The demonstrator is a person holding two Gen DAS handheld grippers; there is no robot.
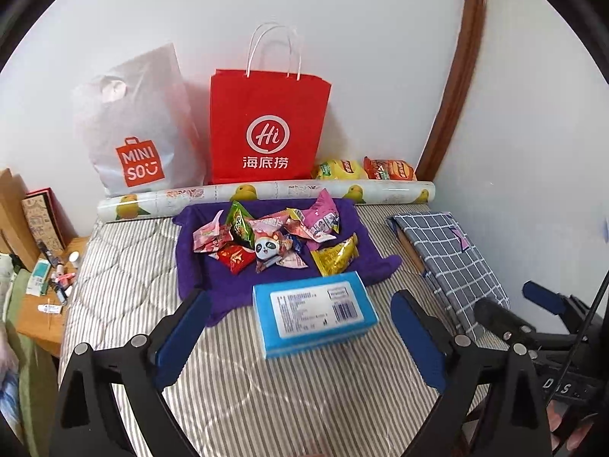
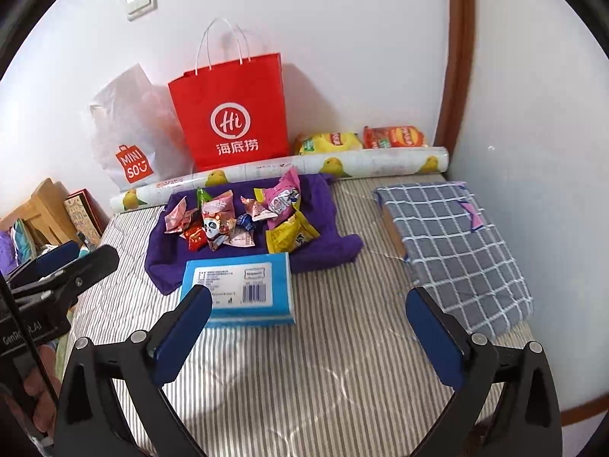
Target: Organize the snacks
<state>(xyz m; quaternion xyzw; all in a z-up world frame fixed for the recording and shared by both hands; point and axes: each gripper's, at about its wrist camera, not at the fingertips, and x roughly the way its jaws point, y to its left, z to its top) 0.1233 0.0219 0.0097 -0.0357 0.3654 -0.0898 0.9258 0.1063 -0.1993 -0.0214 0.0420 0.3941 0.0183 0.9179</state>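
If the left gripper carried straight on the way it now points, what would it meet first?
Most likely the blue box, lying on the striped bed between the open left gripper fingers; depth is uncertain.

A: How's my left gripper (image 1: 300,339) sitting?

B: From my seat, jaws spread wide, blue pads (image 1: 182,337) well apart, nothing pinched between them. It tilts downward, pointing to the far side.

A: And my right gripper (image 2: 308,337)?

B: Same story: jaws gaping, nothing pressed by the pads, angled down too. I see it at the right edge of the left camera, so the two hang side by side, near each other but apart.

A: Any hand showing?

B: Fingers (image 2: 36,384) wrapped on the left handle, low left in the right view
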